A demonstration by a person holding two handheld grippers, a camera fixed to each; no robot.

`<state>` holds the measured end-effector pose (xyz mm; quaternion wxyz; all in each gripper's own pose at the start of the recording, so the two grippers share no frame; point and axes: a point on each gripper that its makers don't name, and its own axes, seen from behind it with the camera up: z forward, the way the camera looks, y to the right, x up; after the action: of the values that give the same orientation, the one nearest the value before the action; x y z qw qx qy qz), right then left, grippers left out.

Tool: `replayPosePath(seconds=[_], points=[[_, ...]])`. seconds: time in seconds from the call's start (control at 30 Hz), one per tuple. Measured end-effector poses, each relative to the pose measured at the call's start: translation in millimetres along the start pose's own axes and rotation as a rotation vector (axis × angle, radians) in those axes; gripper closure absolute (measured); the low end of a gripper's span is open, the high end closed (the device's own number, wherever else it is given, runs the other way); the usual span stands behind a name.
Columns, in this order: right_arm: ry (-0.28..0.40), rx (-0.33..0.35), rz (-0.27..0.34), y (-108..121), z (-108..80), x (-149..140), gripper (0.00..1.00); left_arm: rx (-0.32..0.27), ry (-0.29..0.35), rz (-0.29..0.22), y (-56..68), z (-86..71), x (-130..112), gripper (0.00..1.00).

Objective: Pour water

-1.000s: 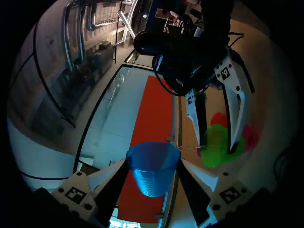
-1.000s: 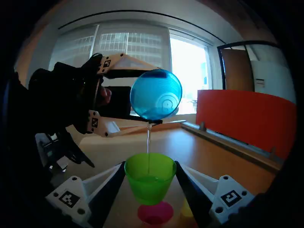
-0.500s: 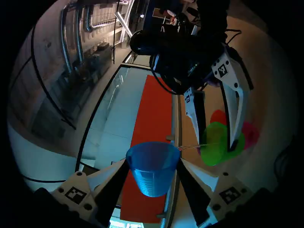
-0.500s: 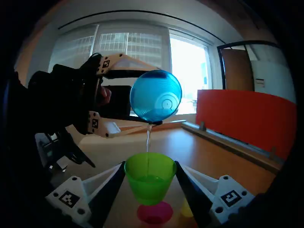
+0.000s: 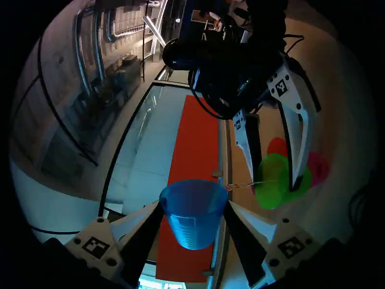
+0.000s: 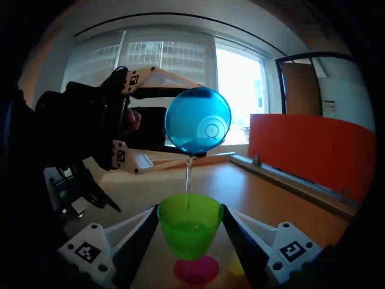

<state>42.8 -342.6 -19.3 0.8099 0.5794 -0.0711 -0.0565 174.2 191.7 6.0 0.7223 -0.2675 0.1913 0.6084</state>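
My left gripper [image 5: 193,216] is shut on a blue cup [image 5: 193,212], which lies tipped on its side. In the right gripper view the blue cup [image 6: 197,120] hangs above, its mouth towards me, and a thin stream of water [image 6: 187,180] falls from its rim. The stream lands in a green cup [image 6: 190,224], which holds some water. My right gripper [image 6: 190,231] is shut on that green cup and keeps it upright. From the left gripper view, the green cup [image 5: 274,180] sits between the right gripper's white fingers [image 5: 301,125].
A wooden table [image 6: 269,192] lies below, with a pink cup [image 6: 196,272] and a yellow cup [image 6: 236,265] standing on it under the green one. An orange-red partition [image 6: 313,144] runs along the table's far side. Bright windows [image 6: 159,58] fill the back wall.
Water keeps running from the blue cup into the green cup. Both grippers have hardly moved; the blue cup has tipped very slightly further.
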Motion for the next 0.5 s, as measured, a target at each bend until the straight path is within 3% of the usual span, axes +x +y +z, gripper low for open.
replayPosePath(seconds=[0.5], points=[[0.001, 0.003, -0.007, -1.6, -0.4, 1.2, 0.06, 0.007, 0.001, 0.027, -0.6, 0.2, 1.5, 0.15]])
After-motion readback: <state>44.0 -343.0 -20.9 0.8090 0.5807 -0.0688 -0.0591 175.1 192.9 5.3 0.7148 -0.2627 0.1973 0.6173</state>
